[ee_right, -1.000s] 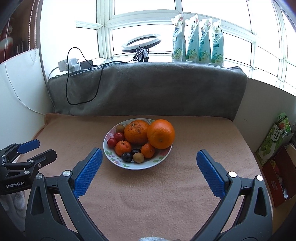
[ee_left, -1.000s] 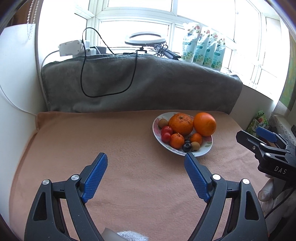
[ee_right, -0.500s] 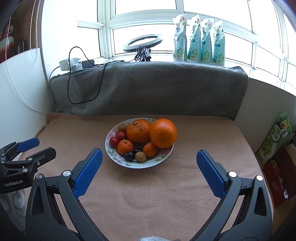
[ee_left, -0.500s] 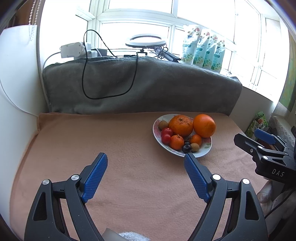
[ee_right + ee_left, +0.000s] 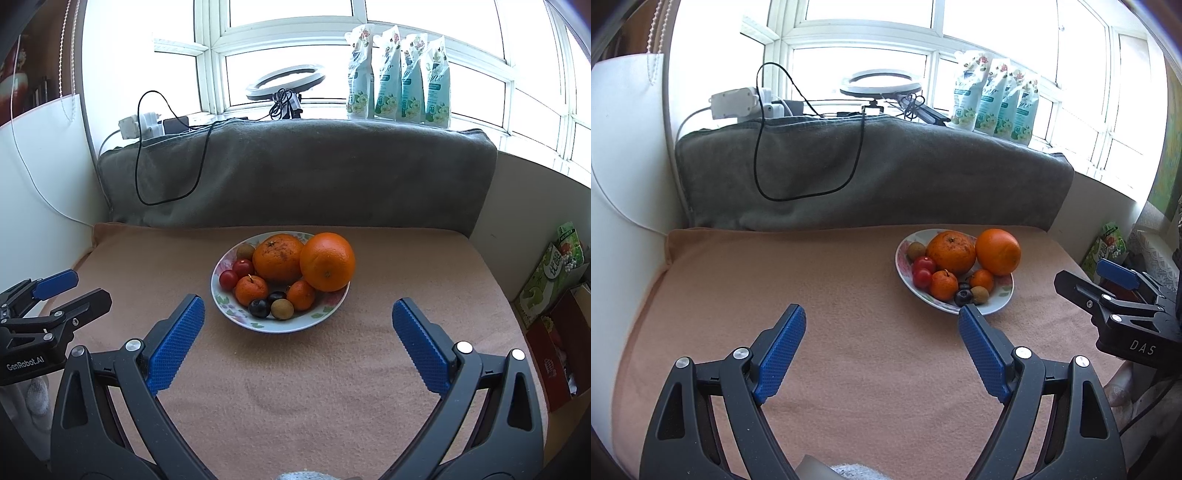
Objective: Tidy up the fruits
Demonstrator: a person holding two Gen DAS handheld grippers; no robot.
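Orange fruit heaped on a floral plate [image 5: 325, 314], both our tools empty.
We see two big oranges [image 5: 327, 260] at the plate's twelve and two o'clock, with small tangerines [image 5: 251, 290], red tomatoes [image 5: 228, 279] and dark plums [image 5: 259, 308] in front; the plate sits on the peach-covered counter [image 5: 295, 387]. Our left tool [image 5: 882, 347] and right tool [image 5: 295, 339] hover over bare cloth, jaws spread wide, gripping nothing.
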